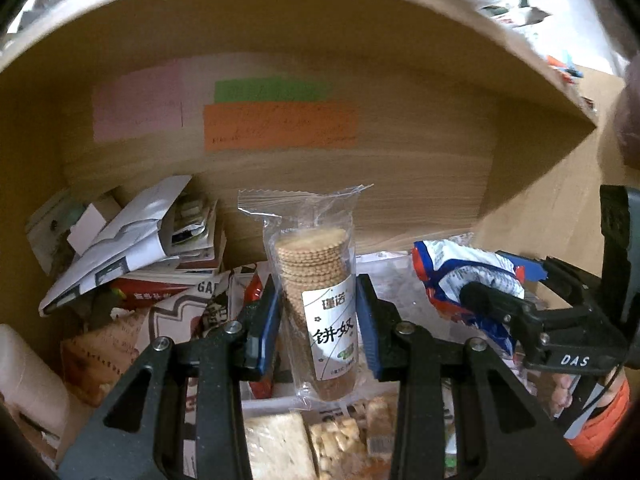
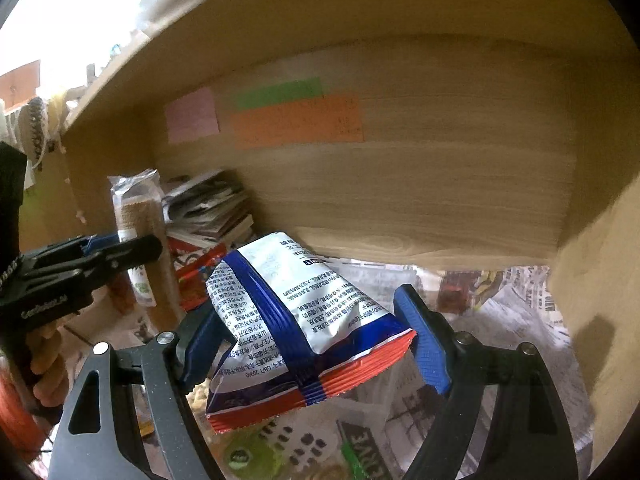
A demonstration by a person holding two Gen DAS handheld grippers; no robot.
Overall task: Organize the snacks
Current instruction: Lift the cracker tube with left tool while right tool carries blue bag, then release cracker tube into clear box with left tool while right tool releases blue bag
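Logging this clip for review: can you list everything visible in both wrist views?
cracker sleeve: one, clear wrap, tan biscuits, upright in left claw
snack bag: one, white, blue and red, in right claw
sticky notes: three, pink, green, orange, on shelf back panel
paper stack: one pile, mostly white, back left corner
loose snack packs: several, mixed colours, below the claws
wooden shelf: one, tan, surrounding everything
left claw: black, blue pads
right claw: black, blue pads

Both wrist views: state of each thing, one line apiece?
left gripper: shut on cracker sleeve
cracker sleeve: sealed, upright, lifted
right gripper: shut on chip bag
chip bag: sealed, tilted, held up
sticky notes: stuck to cabinet back
booklet pile: slumped, back left corner
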